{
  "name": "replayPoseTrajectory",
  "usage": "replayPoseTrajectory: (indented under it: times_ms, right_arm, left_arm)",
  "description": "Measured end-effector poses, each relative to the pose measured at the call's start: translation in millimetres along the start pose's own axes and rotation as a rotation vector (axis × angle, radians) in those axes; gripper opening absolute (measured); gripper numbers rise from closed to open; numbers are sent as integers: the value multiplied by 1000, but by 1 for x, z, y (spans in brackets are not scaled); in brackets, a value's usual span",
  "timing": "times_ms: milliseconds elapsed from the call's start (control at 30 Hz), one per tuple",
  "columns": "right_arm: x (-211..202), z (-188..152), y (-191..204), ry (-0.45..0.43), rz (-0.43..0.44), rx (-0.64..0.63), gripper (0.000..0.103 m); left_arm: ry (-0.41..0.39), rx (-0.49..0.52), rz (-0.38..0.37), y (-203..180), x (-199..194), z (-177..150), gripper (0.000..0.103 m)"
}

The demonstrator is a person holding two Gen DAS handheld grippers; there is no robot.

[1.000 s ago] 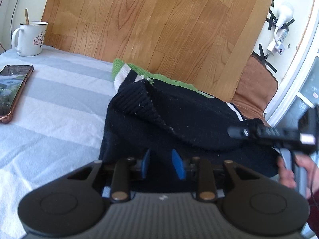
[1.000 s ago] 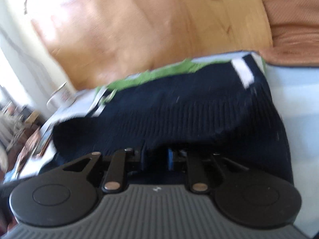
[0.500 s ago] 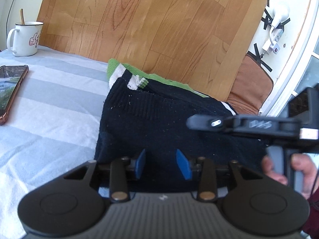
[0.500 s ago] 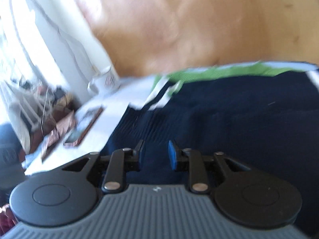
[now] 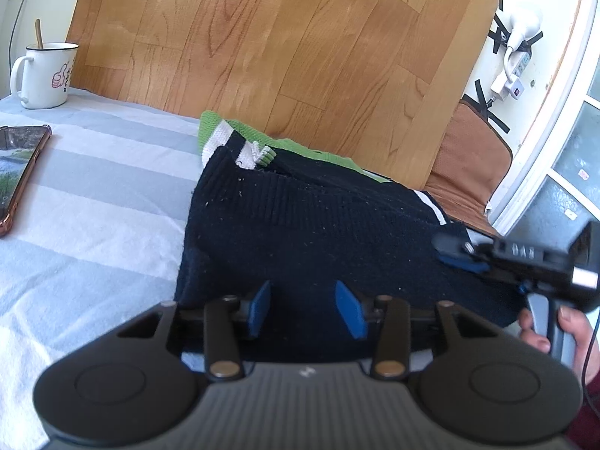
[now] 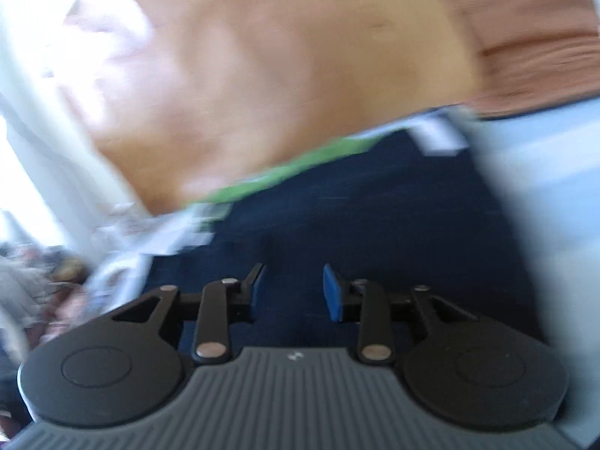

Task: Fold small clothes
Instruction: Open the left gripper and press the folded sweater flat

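A small dark navy knit sweater [image 5: 318, 225] with green and white trim lies folded on the striped cloth; it also shows in the blurred right wrist view [image 6: 375, 225]. My left gripper [image 5: 305, 307] is open and empty, just above the sweater's near edge. My right gripper [image 6: 292, 292] is open and empty over the sweater; in the left wrist view it [image 5: 461, 253] hovers at the sweater's right edge, held by a hand [image 5: 570, 330].
A white mug [image 5: 45, 75] with a spoon stands at the back left. A phone [image 5: 18, 172] lies on the striped cloth [image 5: 93, 206] at the left. A wooden board [image 5: 281, 48] leans behind. A brown cushion [image 5: 472, 165] sits at the right.
Both grippers have opened wider and let go of the sweater, which now lies flatter. The right gripper has swung and drawn back to the sweater's right edge.
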State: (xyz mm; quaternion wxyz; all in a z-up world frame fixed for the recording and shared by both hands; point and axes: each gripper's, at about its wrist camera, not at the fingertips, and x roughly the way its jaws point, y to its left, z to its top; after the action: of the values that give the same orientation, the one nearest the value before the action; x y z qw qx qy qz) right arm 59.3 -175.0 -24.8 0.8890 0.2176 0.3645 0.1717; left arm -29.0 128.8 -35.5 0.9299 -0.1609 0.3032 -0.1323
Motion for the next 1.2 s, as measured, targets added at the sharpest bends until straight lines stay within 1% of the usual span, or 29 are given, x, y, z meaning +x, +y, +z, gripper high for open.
replayPoseTrajectory:
  times_ms: [33,67,100,200,333,500,633,700,900,1067,1200]
  right_arm:
    - [-7,0,-14,-13,-31,14,29]
    - [-15,1,-28,-27,-27,44,24]
    - [-23,1,-41,-40,-28,84,22]
    - [-47,-2,-59,-95,-61,144,26]
    - [-58,-14,-72,-116,0,206,26]
    - [-56,-12,-77,-121,26,246,26]
    - [-55,-12,-80,-126,50,268,28]
    - [-57,-13,-81,-131,67,274,32]
    - [-62,-14,-83,-160,83,281,40]
    - [-64,-15,-85,-181,84,301,44]
    - [-60,-13,-82,-164,53,279,44]
  left_arm:
    - [0,0,1,0,0,0,40]
    - [0,1,1,0,0,0,40]
    - [0,1,2,0,0,0,40]
    - [0,6,5,0,0,1,41]
    - [-2,11,10,-2,1,0,42]
    - [-4,20,18,-4,0,0,43]
    - [-4,25,21,-5,0,0,44]
    - [-5,29,22,-6,0,-1,45]
    - [-7,38,27,-7,0,-1,48]
    - [-6,39,26,-7,0,-1,49]
    - [-6,39,26,-7,0,-1,49]
